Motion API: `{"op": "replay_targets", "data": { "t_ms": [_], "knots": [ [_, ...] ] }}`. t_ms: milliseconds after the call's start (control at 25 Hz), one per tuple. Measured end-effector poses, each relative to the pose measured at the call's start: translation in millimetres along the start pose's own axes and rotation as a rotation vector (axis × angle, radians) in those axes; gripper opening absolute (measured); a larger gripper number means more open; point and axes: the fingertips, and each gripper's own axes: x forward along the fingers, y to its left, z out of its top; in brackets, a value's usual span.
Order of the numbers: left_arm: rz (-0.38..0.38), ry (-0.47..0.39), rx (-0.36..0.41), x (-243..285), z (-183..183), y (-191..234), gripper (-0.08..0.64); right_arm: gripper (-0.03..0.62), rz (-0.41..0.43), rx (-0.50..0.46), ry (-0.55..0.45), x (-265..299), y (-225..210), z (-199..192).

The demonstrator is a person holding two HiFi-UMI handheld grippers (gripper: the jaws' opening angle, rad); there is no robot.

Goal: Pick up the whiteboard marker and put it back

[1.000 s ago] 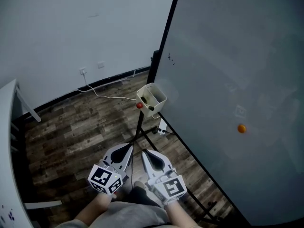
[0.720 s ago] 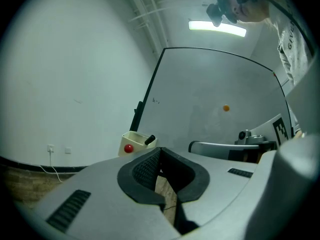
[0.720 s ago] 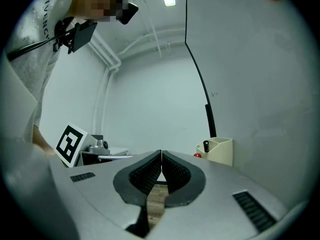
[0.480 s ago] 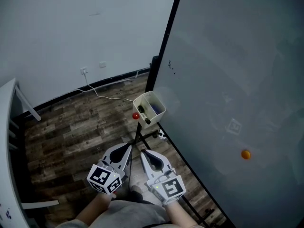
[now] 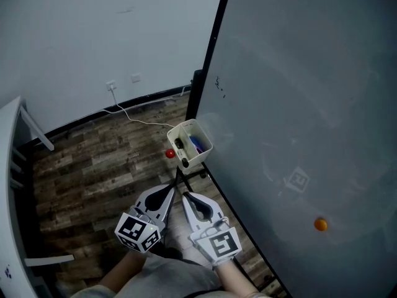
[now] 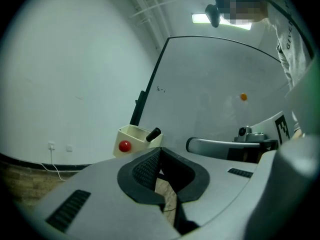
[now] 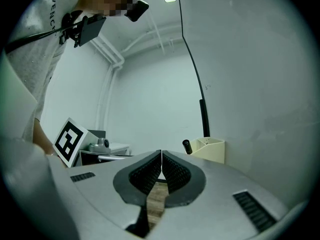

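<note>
Left hand-held gripper [image 5: 169, 194] and right hand-held gripper [image 5: 188, 198] are held side by side, low in the head view, above a wooden floor [image 5: 93, 166]. Both point toward 12 o'clock. Each has its jaws closed tip to tip with nothing between the pads, as confirmed in the left gripper view [image 6: 160, 151] and the right gripper view [image 7: 161, 154]. The whiteboard marker [image 5: 181, 146], black-capped, stands tilted in a cream holder [image 5: 201, 156] fixed to the lower edge of the whiteboard [image 5: 298, 92], at 12 o'clock from the grippers and apart from them. A red round magnet [image 5: 169, 154] sits at the holder's 9 o'clock side. An orange magnet [image 5: 320, 225] is on the board at 4 o'clock, well apart from the holder.
</note>
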Motion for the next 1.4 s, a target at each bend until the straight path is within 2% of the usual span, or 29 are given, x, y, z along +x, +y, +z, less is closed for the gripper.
{"op": "replay_targets", "data": {
  "t_ms": [360,880,920,1000,1400],
  "knots": [
    [0.022,0.033,0.015,6.4,-1.5,15.7,0.015,0.020,-0.018,-0.020,-0.007,14.0,-10.4,-0.8],
    [-0.050,0.065,0.028,39.9,-2.0,41.4,0.015,0.022,-0.093,-0.096,0.000,42.6,-42.1,-0.6],
    [-0.054,0.068,0.028,41.8,-2.3,43.3,0.015,0.031,-0.093,-0.098,0.003,44.7,-43.6,-0.5],
    [-0.060,0.074,0.027,44.7,-2.8,47.1,0.015,0.104,-0.092,-0.099,-0.003,49.0,-45.2,1.5],
    [-0.072,0.084,0.041,57.3,-3.4,68.0,0.015,0.118,-0.136,-0.125,-0.008,69.1,-60.9,2.2]
  ]
}}
